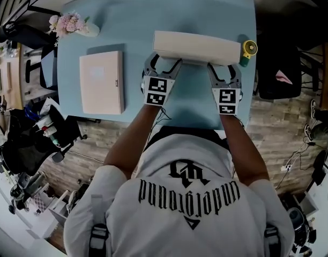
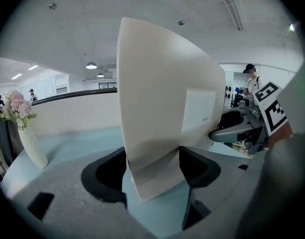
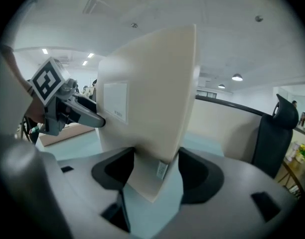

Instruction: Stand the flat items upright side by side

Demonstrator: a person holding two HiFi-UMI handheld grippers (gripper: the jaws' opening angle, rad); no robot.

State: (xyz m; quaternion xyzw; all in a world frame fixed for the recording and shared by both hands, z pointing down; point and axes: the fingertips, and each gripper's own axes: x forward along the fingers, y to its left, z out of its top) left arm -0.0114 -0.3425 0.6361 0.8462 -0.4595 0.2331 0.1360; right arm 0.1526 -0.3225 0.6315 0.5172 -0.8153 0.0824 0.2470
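Beige box (image 1: 196, 47) upright, L claw (image 1: 164, 63) + R claw (image 1: 225, 67) each clamped on end; 2nd box (image 1: 102, 82) flat; flowers (image 1: 67, 23) in vase (image 1: 90, 30).

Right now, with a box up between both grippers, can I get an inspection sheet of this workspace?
Surface: light blue table, no spills seen.
Job's things: upright box standing on its long edge; flat box lying at the left, apart from it.
Clutter: flower vase at the far left corner; yellow roll at the right edge.
Grippers: left gripper and right gripper each clamp one end of the upright box.
Cables: loose cables on the floor at the right.
Surroundings: black chair; wooden floor.
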